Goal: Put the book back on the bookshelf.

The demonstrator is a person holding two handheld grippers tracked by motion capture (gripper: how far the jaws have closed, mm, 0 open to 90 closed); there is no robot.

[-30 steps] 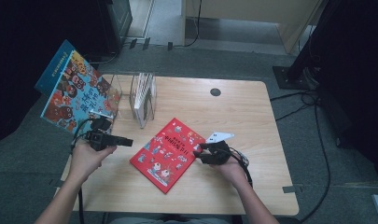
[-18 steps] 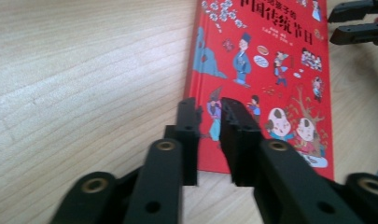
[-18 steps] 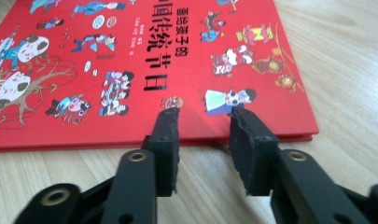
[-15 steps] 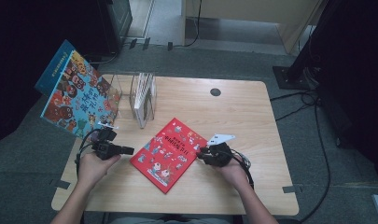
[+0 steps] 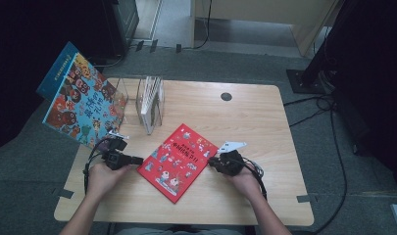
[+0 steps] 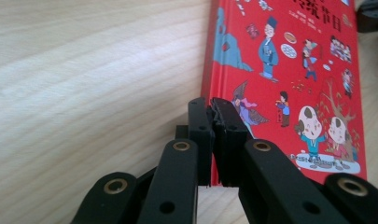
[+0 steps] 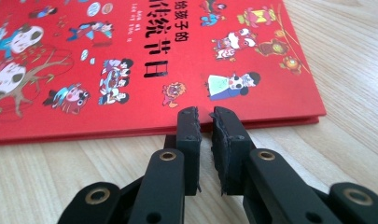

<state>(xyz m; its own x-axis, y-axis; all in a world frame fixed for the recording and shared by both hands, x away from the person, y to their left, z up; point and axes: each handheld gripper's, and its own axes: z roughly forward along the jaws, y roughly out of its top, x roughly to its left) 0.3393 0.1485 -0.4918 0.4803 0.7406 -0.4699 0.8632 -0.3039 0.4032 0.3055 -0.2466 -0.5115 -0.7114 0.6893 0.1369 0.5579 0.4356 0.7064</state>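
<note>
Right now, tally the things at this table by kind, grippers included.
Picture books lying or held out in the open: 2, the flat red picture book and the tilted blue picture book
Clear upright book racks: 1
Black handheld grippers: 2, left and right
Total: 5

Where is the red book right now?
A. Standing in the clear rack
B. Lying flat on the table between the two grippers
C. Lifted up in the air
B: the red book lies flat on the table, with the left gripper and right gripper at its edges.
</note>
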